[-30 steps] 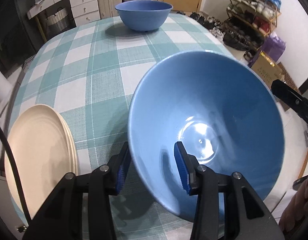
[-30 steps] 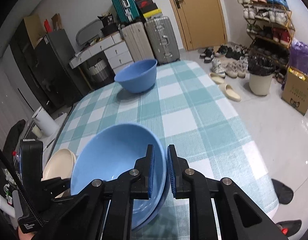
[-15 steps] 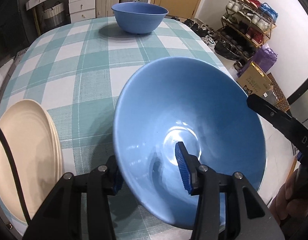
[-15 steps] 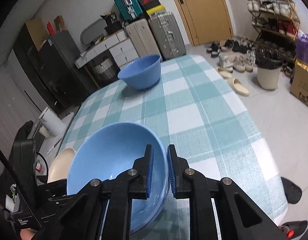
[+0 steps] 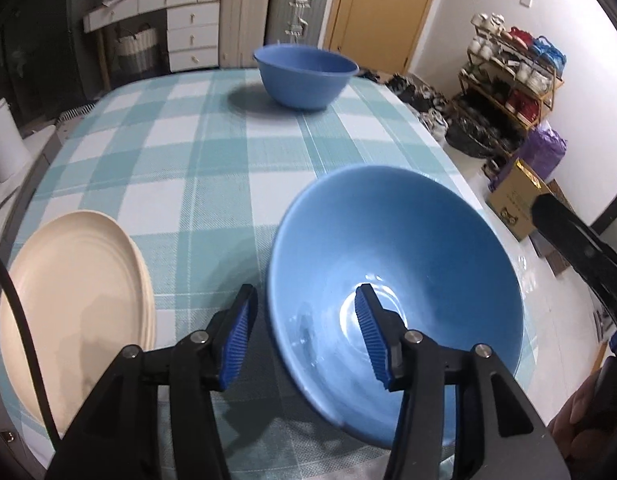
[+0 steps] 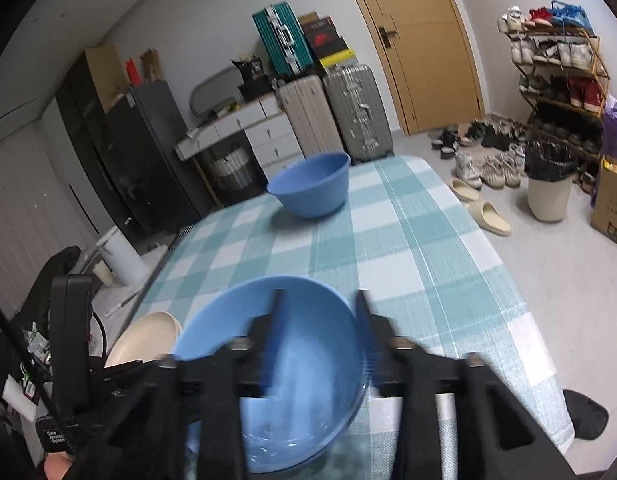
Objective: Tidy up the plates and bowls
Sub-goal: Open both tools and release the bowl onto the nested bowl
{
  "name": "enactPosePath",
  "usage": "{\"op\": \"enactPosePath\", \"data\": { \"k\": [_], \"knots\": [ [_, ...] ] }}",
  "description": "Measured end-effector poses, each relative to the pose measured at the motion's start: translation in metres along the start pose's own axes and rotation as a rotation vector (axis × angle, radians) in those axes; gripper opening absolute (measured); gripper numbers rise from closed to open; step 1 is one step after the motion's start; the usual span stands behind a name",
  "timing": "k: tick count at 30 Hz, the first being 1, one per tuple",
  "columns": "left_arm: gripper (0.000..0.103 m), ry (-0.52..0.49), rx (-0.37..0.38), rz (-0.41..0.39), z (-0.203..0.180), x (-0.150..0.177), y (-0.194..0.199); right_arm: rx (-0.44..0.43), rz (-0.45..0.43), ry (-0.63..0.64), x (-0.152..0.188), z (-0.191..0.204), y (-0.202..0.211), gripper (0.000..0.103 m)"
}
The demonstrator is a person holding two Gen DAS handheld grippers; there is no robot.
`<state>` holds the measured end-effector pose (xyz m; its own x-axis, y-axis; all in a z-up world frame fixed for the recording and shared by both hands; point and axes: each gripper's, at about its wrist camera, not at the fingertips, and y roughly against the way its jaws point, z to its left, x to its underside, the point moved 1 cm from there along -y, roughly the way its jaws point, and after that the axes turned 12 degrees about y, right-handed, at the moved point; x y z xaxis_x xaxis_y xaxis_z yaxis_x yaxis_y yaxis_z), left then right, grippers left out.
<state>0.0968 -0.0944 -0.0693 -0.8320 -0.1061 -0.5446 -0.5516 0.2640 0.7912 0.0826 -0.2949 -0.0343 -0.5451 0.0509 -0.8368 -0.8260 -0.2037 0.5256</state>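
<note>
The near blue bowl point(image 5: 408, 248), lower right of frame: your right gripper point(image 6: 318, 332) just let go, jaws opening; your left gripper point(image 5: 304, 336) is opening too, straddling the rim without pressing, so the bowl looks placed.

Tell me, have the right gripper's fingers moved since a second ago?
Yes. The right gripper is opening; its fingers now straddle the near blue bowl's rim instead of pinching it.

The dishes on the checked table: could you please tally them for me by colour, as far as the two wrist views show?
Blue bowls: 2, the near bowl and the far bowl.
Cream plates: 1 stack at the table's near left edge; edges suggest more than one plate, but the number cannot be told.
Total: 2 bowls and 1 plate stack.
</note>
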Motion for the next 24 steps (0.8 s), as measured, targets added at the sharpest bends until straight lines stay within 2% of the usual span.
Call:
{"op": "enactPosePath", "data": {
  "k": [2, 4, 5, 6, 7, 9, 11, 13, 19, 24],
  "knots": [
    [0.052, -0.004, -0.006, -0.030, 0.001, 0.001, 0.005, -0.007, -0.037, 0.011, 0.000, 0.004, 0.007, 0.059],
    [0.053, -0.007, -0.008, -0.057, 0.002, 0.001, 0.011, -0.012, -0.060, 0.028, -0.001, 0.009, 0.013, 0.072],
    [0.060, -0.009, -0.011, -0.070, 0.002, 0.002, 0.014, -0.015, -0.069, 0.030, 0.000, 0.012, 0.016, 0.076],
    [0.073, -0.010, -0.014, -0.083, 0.003, 0.002, 0.016, -0.023, -0.079, 0.033, 0.000, 0.014, 0.018, 0.082],
    [0.080, -0.010, -0.021, -0.108, 0.004, 0.003, 0.020, -0.031, -0.088, 0.037, 0.001, 0.016, 0.020, 0.083],
    [0.085, -0.005, -0.020, -0.173, 0.008, 0.003, 0.031, -0.050, -0.097, 0.046, 0.002, 0.020, 0.024, 0.086],
    [0.091, 0.002, -0.007, -0.206, 0.011, 0.004, 0.040, -0.058, -0.096, 0.055, 0.004, 0.024, 0.027, 0.088],
    [0.091, 0.011, 0.006, -0.228, 0.014, 0.004, 0.047, -0.064, -0.098, 0.049, 0.006, 0.024, 0.030, 0.095],
    [0.092, 0.006, 0.015, -0.279, 0.017, 0.011, 0.061, -0.054, -0.137, 0.015, 0.017, 0.022, 0.046, 0.099],
    [0.092, -0.022, -0.002, -0.339, 0.016, 0.019, 0.073, -0.015, -0.205, 0.076, 0.023, 0.032, 0.064, 0.102]
  ]
}}
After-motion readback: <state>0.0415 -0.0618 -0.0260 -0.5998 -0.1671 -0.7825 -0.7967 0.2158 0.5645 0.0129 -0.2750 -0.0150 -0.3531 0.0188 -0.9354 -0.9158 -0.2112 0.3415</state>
